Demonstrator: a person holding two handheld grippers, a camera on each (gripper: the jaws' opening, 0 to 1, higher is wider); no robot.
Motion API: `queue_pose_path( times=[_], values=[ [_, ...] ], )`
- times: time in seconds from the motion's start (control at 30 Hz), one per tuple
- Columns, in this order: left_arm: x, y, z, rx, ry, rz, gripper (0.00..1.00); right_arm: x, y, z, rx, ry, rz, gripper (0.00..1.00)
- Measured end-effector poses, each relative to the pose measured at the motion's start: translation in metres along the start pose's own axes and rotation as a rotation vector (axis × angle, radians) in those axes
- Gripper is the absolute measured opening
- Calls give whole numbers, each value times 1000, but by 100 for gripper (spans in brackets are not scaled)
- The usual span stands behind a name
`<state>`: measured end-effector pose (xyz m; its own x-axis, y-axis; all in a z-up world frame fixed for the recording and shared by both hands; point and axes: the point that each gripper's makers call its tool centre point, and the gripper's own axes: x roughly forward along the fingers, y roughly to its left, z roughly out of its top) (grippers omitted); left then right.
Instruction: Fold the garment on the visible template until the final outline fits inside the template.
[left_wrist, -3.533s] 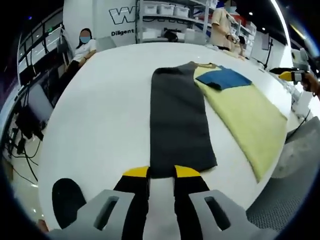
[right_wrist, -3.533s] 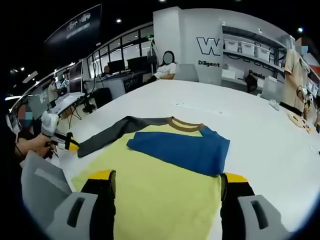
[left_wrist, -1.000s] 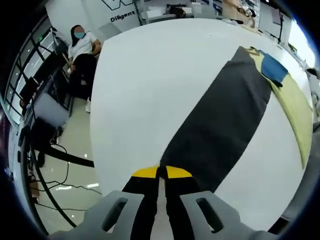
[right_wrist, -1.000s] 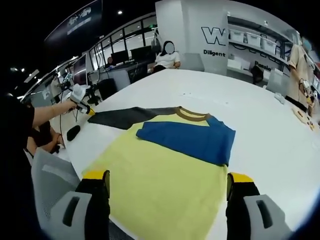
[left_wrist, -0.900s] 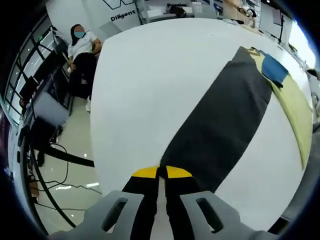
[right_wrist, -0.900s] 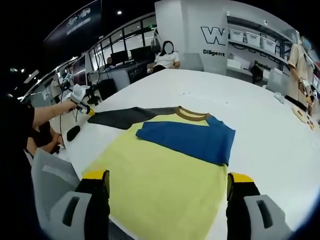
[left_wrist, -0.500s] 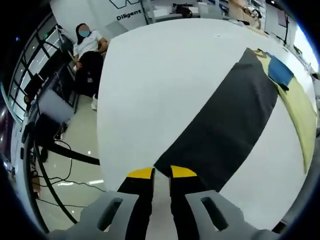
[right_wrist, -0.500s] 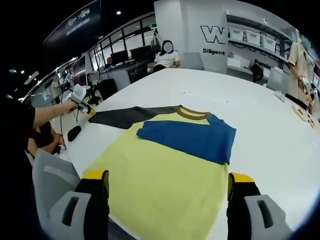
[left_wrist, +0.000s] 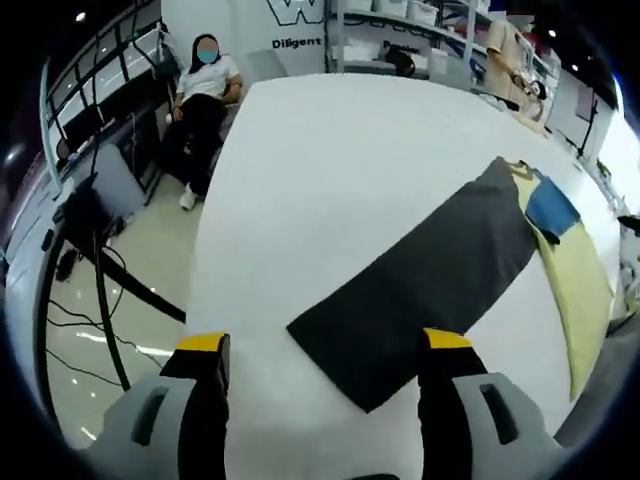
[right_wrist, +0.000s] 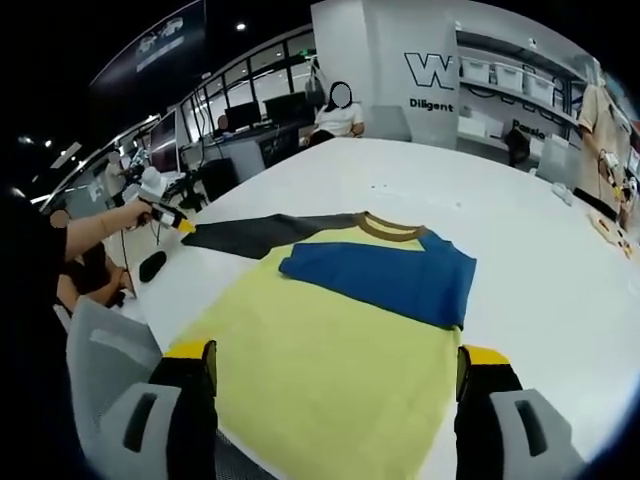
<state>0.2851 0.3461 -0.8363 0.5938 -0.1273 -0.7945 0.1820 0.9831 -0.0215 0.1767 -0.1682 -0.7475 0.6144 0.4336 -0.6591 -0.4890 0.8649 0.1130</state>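
Observation:
A garment lies flat on the white table (left_wrist: 300, 180). It has a pale yellow body (right_wrist: 330, 350), a brown collar (right_wrist: 390, 228), a blue sleeve (right_wrist: 385, 280) folded across the chest and a dark grey sleeve (left_wrist: 430, 275) stretched straight out to the side. My left gripper (left_wrist: 325, 345) hovers open just short of the grey sleeve's cuff end, holding nothing. In the right gripper view the left gripper (right_wrist: 168, 217) is small, held by a hand at the grey sleeve's (right_wrist: 250, 233) tip. My right gripper (right_wrist: 338, 355) stands open over the yellow hem.
A black oval object (right_wrist: 152, 265) lies on the table near the left gripper. The table's rounded edge (left_wrist: 195, 300) drops to a floor with cables. A seated person (left_wrist: 205, 80) is at the far end, with shelves of bins behind.
My left gripper, shut on the grey sleeve's cuff before, has opened wide and let it go. The sleeve now lies flat on the table. The right gripper has stayed open over the hem.

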Motion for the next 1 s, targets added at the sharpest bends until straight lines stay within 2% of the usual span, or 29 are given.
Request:
queue_pose_path(
  times=[0.13,0.3,0.43,0.53,0.63,0.8,0.9,1.0],
  values=[
    [-4,-9,-2,0,-13,-17,83,-1,1,0,-1,-1,2,99],
    [-8,-23,1,-65,-53,-62,89,-2,2,-2,-2,3,5,99],
    [-11,-30,3,-97,-80,-66,92,-3,3,-4,-1,3,6,99],
    [-13,-34,-1,-125,-72,-67,90,-4,3,-4,1,-2,6,99],
    [-17,-39,-4,-160,-90,-72,91,-5,3,-4,2,-3,6,99],
    [-19,-47,-10,-166,-77,-70,88,-5,4,-6,0,2,10,98],
    [-22,-46,-11,-205,-96,-39,85,-5,5,-6,2,2,13,98],
    [-22,-45,-17,-220,-88,-15,82,-5,5,-6,6,-1,13,97]
  ],
)
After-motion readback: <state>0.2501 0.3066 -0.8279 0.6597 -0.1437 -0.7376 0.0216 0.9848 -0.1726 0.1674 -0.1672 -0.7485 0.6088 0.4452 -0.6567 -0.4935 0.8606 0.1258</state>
